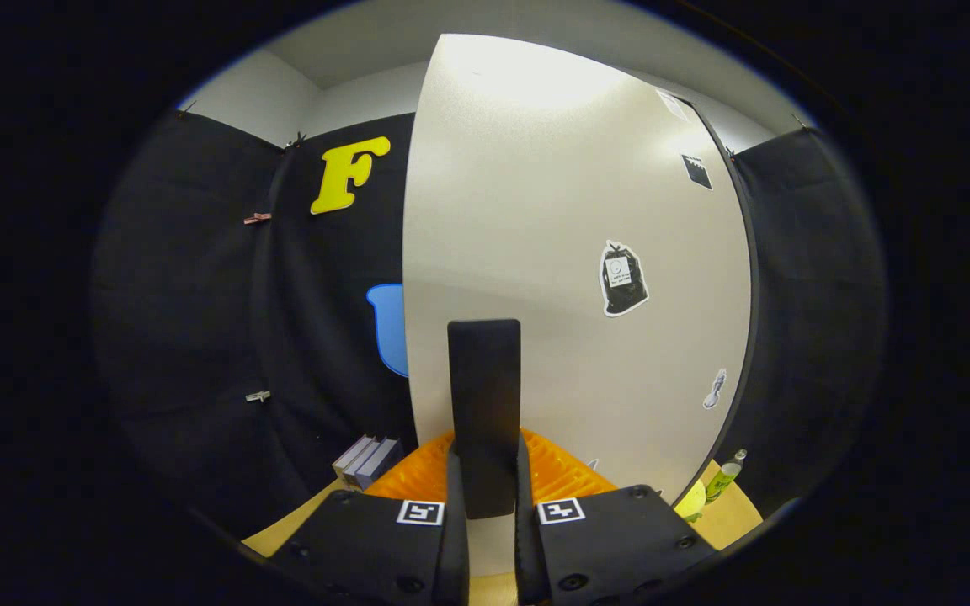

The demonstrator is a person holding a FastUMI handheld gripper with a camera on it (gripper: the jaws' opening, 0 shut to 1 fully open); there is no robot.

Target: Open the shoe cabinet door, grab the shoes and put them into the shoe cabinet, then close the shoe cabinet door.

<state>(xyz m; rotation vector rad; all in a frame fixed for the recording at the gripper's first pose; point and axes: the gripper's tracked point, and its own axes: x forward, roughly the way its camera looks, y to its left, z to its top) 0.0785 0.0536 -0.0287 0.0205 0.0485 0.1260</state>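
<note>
Two black fingers point(460, 505) of the hand-held gripper point(485, 505) stand close together with a dark upright bar, the handle point(485, 412), between them. The bar rises from between the fingers against the pale shoe cabinet door point(569, 252). The fingers sit tight against the bar's lower end on both sides, so I judge the hand-held gripper clenched on the handle, though the actual contact of the pads is hard to make out.

That door is the task's thing here: a broad, off-white panel just ahead of the fingers, with several stickers point(623, 278) on its face. Its left edge stands out against the black booth wall, which suggests it is swung somewhat out of its frame, but whether it is opening or closing cannot be told from this moment. No shoes can be identified. Something orange and ribbed point(561, 471) lies just beyond the fingers at the foot of the door; what it is, I cannot say.

On the tabletop point(729, 513), a few grey books point(365, 461) stand near the left of the door's foot, and a small green bottle point(725, 475) stands by the door's right edge.

The step in hand looks like work on the door by its handle. The next move calls for a steady pull or push along the door's arc, keeping the grip firm on the handle so it does not slip out, and letting the wrist follow the hinge.
</note>
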